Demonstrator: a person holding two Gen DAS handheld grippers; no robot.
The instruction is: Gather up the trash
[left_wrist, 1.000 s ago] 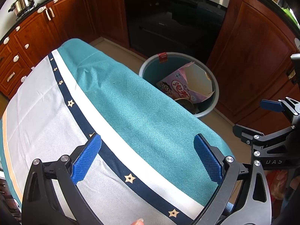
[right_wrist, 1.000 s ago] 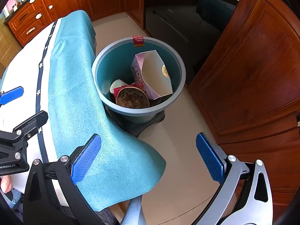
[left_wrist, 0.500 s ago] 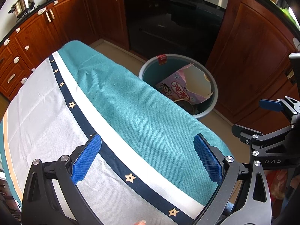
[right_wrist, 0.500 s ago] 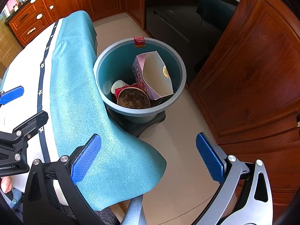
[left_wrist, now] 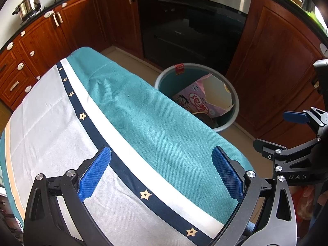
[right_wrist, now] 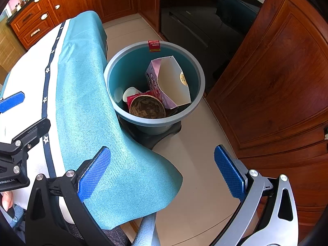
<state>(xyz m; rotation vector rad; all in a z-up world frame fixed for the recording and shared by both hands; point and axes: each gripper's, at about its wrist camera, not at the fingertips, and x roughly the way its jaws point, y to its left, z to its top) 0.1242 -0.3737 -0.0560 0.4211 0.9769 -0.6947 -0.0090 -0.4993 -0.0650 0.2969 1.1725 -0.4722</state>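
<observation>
A grey-blue trash bin (right_wrist: pixel 202 75) (left_wrist: pixel 235 102) stands on the floor beside the table. Inside lie a pink carton (right_wrist: pixel 170 82) (left_wrist: pixel 203 102), a brown paper bowl (right_wrist: pixel 146 107), a white cup (right_wrist: pixel 130 93) and a red wrapper (right_wrist: pixel 131 99). My left gripper (left_wrist: pixel 162 170) hovers open over the cloth-covered table (left_wrist: pixel 143 123), nothing between its fingers. My right gripper (right_wrist: pixel 163 172) is open and empty over the table's corner and the floor, short of the bin. Each gripper shows at the edge of the other's view.
A teal, white and navy star-trimmed tablecloth (right_wrist: pixel 82 102) drapes over the table edge. Wooden cabinets (right_wrist: pixel 276 82) and a black oven (left_wrist: pixel 190 26) ring the floor. A pot (left_wrist: pixel 28 5) and pan sit on the counter. A chair back (right_wrist: pixel 143 231) is below the table corner.
Both grippers drew back slightly from the bin; the bin sits a little further away in both views. Both stay open and empty.
</observation>
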